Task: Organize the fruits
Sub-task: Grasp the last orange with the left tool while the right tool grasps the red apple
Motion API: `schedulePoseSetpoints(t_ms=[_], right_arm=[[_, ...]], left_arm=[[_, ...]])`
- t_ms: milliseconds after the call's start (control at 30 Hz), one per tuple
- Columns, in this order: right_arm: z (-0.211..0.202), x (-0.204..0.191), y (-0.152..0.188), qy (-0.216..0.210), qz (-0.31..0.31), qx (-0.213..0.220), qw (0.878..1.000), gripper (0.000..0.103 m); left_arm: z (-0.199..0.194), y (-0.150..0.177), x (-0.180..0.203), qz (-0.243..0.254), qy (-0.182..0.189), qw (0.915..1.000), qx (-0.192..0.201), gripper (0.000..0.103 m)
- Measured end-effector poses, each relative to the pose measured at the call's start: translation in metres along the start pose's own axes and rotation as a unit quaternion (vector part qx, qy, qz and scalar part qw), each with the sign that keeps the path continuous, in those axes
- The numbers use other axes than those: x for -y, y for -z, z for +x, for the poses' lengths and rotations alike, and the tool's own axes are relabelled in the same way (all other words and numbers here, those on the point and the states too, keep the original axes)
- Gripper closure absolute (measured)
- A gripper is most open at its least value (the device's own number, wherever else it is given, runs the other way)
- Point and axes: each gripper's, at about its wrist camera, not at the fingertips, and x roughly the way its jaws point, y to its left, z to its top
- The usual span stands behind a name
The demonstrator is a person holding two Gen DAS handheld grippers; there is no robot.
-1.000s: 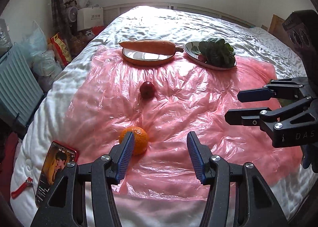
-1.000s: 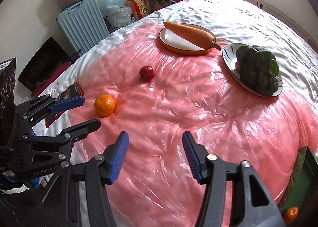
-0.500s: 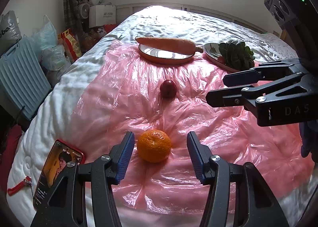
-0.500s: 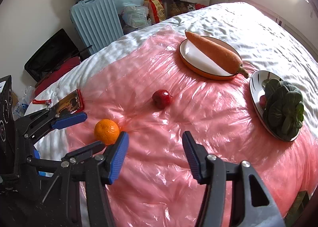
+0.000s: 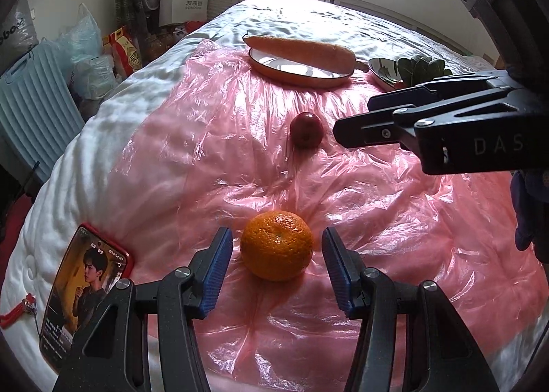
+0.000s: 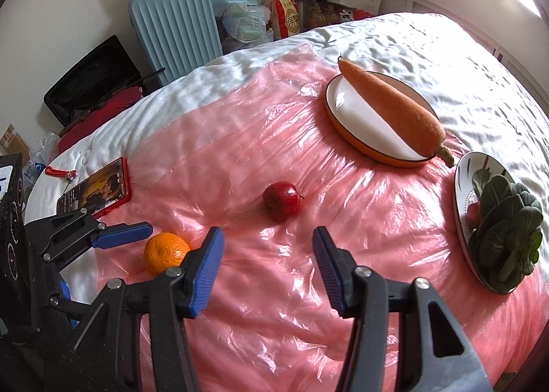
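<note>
Orange (image 5: 276,250) sits on the pink plastic sheet (image 5: 212,138) between my left gripper's (image 5: 276,265) spread fingers, untouched. My right gripper (image 6: 267,268) is empty, jaws closing; red apple (image 6: 282,200) at its 12 o'clock.

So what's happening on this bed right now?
A person works two handheld grippers over a pink plastic sheet on a bed. The left gripper is open with the orange between its pads, not yet squeezed. The right gripper points toward the red apple; its jaws are closing with nothing between them. A carrot lies across an orange-rimmed plate, leafy greens sit on a second plate, and a phone lies beside the sheet.
</note>
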Motion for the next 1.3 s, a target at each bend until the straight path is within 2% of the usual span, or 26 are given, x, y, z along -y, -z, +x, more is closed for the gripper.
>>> schedulePoseSetpoints(t_ms=[233,367,733,767,833,933,1133,1300], right_arm=[[0.018,0.001,-0.012,0.006,-0.02,-0.006,1.0,0.043],[0.029,0.003,-0.02,0.011,-0.025,-0.009,1.0,0.054],[0.06,0.002,-0.027,0.016,-0.045,-0.042,0.998,0.058],[0.062,0.001,-0.027,0.016,-0.045,-0.044,0.998,0.059],[0.065,0.0,-0.027,0.016,-0.047,-0.048,0.998,0.068],[0.069,0.0,-0.027,0.018,-0.047,-0.055,0.997,0.069],[0.071,0.0,-0.027,0.017,-0.042,-0.057,0.997,0.072],[0.063,0.0,-0.028,0.019,-0.034,-0.042,0.998,0.075]], left_arm=[[0.008,0.003,-0.001,-0.004,0.008,0.9999,-0.011,0.059],[0.012,0.004,-0.004,-0.009,0.012,0.9998,-0.016,0.061],[0.014,0.008,-0.006,-0.014,0.022,0.9995,-0.02,0.062],[0.014,0.008,-0.006,-0.014,0.023,0.9994,-0.02,0.062],[0.014,0.008,-0.007,-0.014,0.024,0.9994,-0.02,0.063],[0.014,0.008,-0.008,-0.014,0.027,0.9994,-0.019,0.063],[0.012,0.01,-0.009,-0.013,0.032,0.9993,-0.014,0.065],[0.008,0.01,-0.01,-0.012,0.034,0.9993,-0.006,0.065]])
